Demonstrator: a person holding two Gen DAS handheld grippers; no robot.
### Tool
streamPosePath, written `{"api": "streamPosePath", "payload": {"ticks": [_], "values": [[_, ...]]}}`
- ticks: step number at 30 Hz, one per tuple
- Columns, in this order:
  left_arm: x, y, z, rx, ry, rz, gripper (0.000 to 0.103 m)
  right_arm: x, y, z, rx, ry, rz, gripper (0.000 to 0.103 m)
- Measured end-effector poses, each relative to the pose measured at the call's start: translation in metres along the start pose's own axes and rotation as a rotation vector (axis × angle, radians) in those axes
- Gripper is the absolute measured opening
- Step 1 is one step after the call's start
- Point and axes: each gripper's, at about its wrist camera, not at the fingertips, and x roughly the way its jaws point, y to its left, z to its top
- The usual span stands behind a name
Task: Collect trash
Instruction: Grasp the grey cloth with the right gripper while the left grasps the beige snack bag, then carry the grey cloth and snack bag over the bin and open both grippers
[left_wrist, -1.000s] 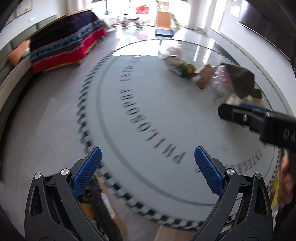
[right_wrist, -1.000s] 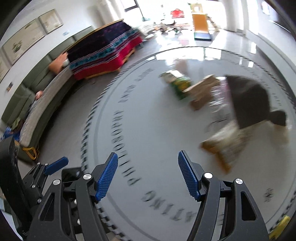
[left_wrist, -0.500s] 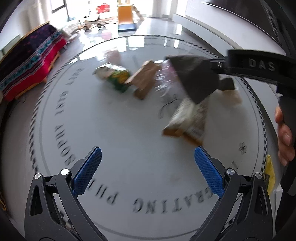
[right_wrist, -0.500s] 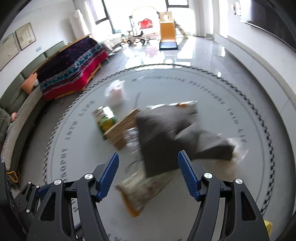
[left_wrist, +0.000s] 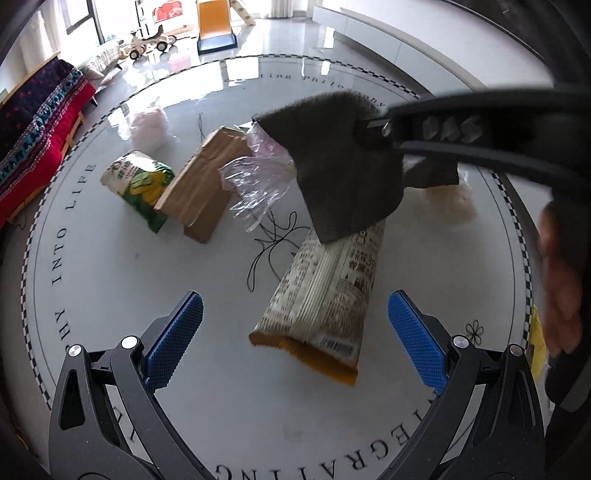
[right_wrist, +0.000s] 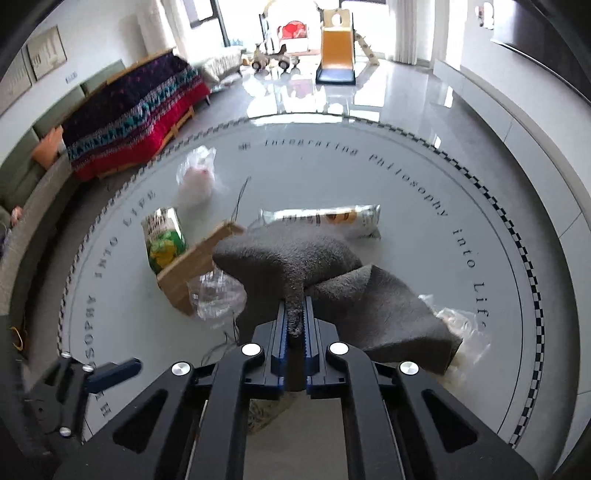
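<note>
A: Trash lies scattered across the round white counter, and one piece is in hand: the right tool is clamped on a fold of grey cloth, blue pads pressed together with the fabric pinched between them.

B: And the left tool?

A: Spread wide, nothing between its blue pads. It hovers over a printed snack packet with an orange end that lies flat on the counter, just ahead of the gap.

B: Where does the cloth sit among the rest?

A: It drapes forward from the right tool over the middle of the pile. In the left wrist view its lower corner overlaps the far end of the snack packet. Crumpled clear plastic shows just beside the cloth's left edge, with a brown cardboard box next to that.

B: Further out?

A: A green and yellow chip bag lies against the box's left side. Beyond it sits a clear bag with something pink inside, apart from the others. A thin black thread loops on the counter between box and packet. A pale crumpled bag pokes out from under the cloth's right side.
</note>
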Motion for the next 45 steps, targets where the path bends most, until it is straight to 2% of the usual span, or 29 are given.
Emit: {"api": "streamPosePath", "payload": {"ticks": [5,10,13,15,17,18,22,25,31,39,45], "values": [[0.018,-0.006,0.014,0.010,0.021,-0.013,0.097,-0.019,-0.016,0.011,0.054,-0.054,0.067,0.007],[0.041,-0.014,0.025,0.017,0.045,-0.014,0.097,-0.039,-0.034,0.019,0.108,-0.121,0.090,0.007],[0.049,-0.019,0.029,0.025,0.029,0.001,0.097,-0.045,-0.041,0.022,0.120,-0.139,0.096,0.008],[0.052,-0.021,0.031,0.028,0.017,-0.004,0.087,-0.045,-0.044,0.023,0.125,-0.139,0.100,0.008],[0.052,-0.018,0.031,0.013,0.029,-0.058,0.064,-0.044,-0.046,0.022,0.130,-0.138,0.106,0.008],[0.054,-0.017,0.034,0.010,0.032,-0.073,0.058,-0.043,-0.047,0.021,0.136,-0.136,0.110,0.008],[0.049,-0.026,0.028,0.045,0.017,-0.058,0.051,-0.046,-0.047,0.020,0.150,-0.134,0.129,0.008],[0.042,-0.025,0.018,0.032,0.026,-0.085,0.049,-0.053,-0.044,0.018,0.146,-0.143,0.130,0.008],[0.016,-0.010,-0.011,0.013,0.027,-0.073,0.048,-0.074,-0.026,0.007,0.129,-0.157,0.138,0.008],[-0.042,0.013,-0.059,-0.032,-0.044,-0.038,0.049,-0.095,0.019,-0.019,0.079,-0.156,0.156,0.008],[-0.067,0.042,-0.095,-0.085,-0.078,-0.005,0.048,-0.099,0.059,-0.035,0.030,-0.138,0.177,0.008]]}}
